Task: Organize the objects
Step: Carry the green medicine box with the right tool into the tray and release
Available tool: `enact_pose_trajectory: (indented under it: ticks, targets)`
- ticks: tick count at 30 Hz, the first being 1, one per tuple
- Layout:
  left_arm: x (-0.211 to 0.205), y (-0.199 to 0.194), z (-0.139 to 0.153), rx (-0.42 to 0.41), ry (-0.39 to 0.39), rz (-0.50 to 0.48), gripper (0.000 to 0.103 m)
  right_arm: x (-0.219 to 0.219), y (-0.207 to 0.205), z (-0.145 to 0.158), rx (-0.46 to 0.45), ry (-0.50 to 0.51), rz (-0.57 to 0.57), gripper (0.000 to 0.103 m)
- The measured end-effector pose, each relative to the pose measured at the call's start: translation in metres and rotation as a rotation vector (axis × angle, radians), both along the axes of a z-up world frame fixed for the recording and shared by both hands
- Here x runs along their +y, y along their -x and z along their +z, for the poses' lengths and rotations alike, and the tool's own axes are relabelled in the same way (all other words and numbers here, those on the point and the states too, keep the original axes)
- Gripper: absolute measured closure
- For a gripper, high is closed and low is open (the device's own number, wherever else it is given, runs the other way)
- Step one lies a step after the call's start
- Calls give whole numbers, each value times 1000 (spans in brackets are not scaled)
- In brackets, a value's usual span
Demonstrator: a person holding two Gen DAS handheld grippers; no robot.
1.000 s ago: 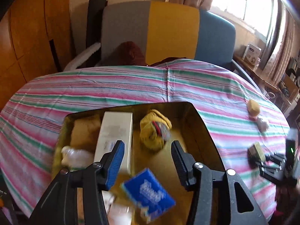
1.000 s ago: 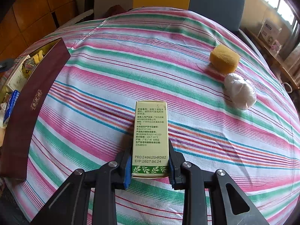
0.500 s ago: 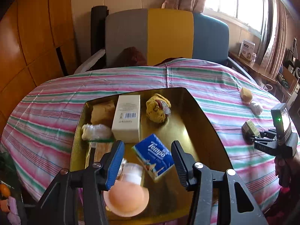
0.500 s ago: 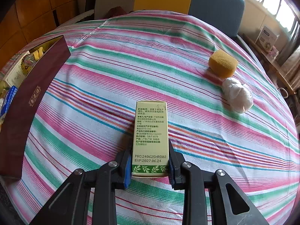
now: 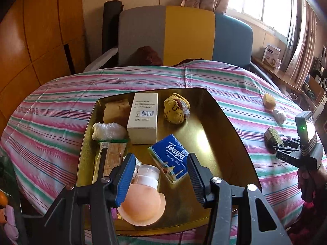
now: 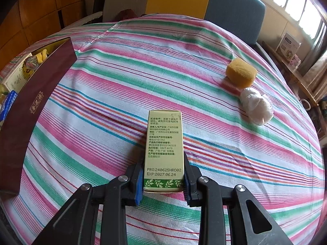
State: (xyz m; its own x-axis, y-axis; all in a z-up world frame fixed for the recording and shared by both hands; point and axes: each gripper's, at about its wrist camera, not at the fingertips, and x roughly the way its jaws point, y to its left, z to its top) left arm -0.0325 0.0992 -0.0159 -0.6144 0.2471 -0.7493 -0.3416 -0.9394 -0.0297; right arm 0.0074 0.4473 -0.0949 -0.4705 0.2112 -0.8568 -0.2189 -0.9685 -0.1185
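Note:
My left gripper (image 5: 161, 175) is open and empty above the near end of a gold-lined box (image 5: 222, 134). The box holds a blue Tempo tissue pack (image 5: 170, 158), a cream carton (image 5: 144, 117), a yellow knitted ball (image 5: 176, 108), a sponge, a white plastic wad, a wrapped snack and a peach-coloured bottle (image 5: 143, 200). My right gripper (image 6: 163, 185) is shut on a light green carton (image 6: 164, 149) lying on the striped cloth; it also shows in the left wrist view (image 5: 273, 136). A yellow sponge (image 6: 241, 71) and a white plastic wad (image 6: 256, 106) lie further right.
The box's maroon outer wall (image 6: 34, 104) stands at the left of the right wrist view. The round table's striped cloth (image 6: 143, 61) falls away at the edges. A grey, yellow and blue chair (image 5: 184, 34) stands behind the table. A windowsill with boxes runs along the right.
The Tempo pack dropped from my left gripper into the box, and the left gripper pulled back and up. The right gripper stays shut on the green carton, barely moved.

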Motion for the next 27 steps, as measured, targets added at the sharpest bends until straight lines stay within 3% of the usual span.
enact_pose_trajectory:
  ticks: [12, 16, 22, 27]
  targets:
    - [-15, -2, -6, -15, -10, 5, 51, -5, 1, 0, -3, -29, -35, 73]
    - [-23, -2, -5, -4, -20, 16, 51, -13, 5, 19, 10, 14, -62, 73]
    - [-35, -1, -4, -4, -45, 31, 51, -77, 26, 79, 125, 51, 124, 73]
    - [-45, 1, -6, -15, -57, 51, 51, -141, 56, 96, 116, 77, 302, 73]
